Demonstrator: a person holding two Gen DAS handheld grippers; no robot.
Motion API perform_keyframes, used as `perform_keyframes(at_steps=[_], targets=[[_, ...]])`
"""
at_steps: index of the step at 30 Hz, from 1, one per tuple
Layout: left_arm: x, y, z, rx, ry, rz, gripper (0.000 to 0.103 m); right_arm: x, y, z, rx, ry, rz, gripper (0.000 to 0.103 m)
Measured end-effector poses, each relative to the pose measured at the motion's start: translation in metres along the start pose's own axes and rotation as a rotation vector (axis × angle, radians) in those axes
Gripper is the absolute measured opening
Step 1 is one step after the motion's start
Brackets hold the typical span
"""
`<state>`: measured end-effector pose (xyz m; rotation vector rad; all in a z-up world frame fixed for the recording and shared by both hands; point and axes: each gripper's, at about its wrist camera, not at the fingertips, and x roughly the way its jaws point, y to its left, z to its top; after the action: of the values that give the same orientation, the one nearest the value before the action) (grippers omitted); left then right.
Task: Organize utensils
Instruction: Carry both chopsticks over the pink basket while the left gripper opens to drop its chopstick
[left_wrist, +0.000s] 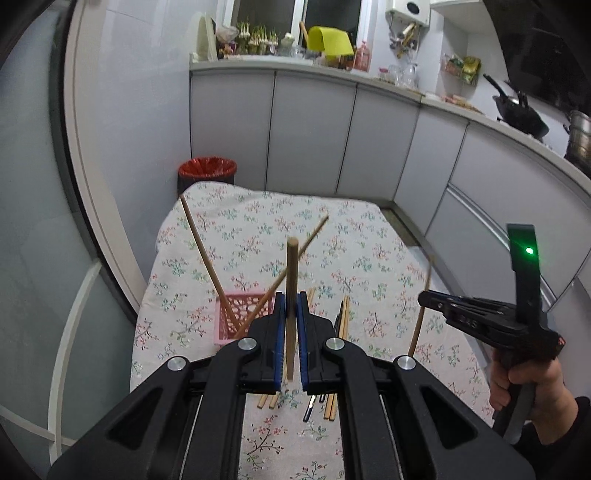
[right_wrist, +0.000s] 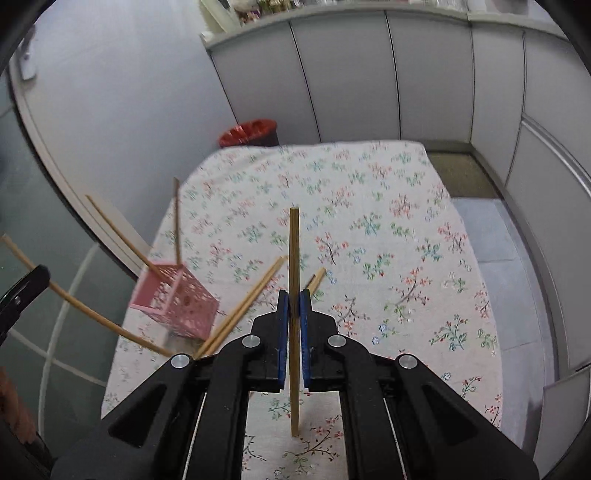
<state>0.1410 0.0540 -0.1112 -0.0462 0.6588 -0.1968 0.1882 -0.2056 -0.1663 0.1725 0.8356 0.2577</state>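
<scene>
A wooden chopstick (left_wrist: 291, 295) is standing upright, clamped in the left gripper (left_wrist: 291, 339), whose jaws are closing tight on its lower half; the pink basket (left_wrist: 236, 321) is sitting just ahead and left on the floral-clothed counter (left_wrist: 369, 236). The right gripper (right_wrist: 294, 339) is pinching another chopstick (right_wrist: 294, 295) likewise, farther from the basket, with loose chopsticks (left_wrist: 341, 317) lying between.
</scene>
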Motion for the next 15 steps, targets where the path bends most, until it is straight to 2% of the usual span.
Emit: perform_keyframes(at_steps=[5, 10, 15], targets=[[-0.026, 0.003, 0.014, -0.017, -0.124, 0.008, 0.006, -0.034, 0.020, 0.008, -0.033, -0.112, 0.037, 0.005], [-0.041, 0.008, 0.023, -0.034, -0.229, 0.064, 0.006, -0.056, 0.038, 0.020, -0.048, -0.197, 0.085, 0.005], [-0.041, 0.011, 0.027, -0.054, -0.290, 0.118, 0.006, -0.069, 0.051, 0.031, -0.040, -0.267, 0.133, 0.005]])
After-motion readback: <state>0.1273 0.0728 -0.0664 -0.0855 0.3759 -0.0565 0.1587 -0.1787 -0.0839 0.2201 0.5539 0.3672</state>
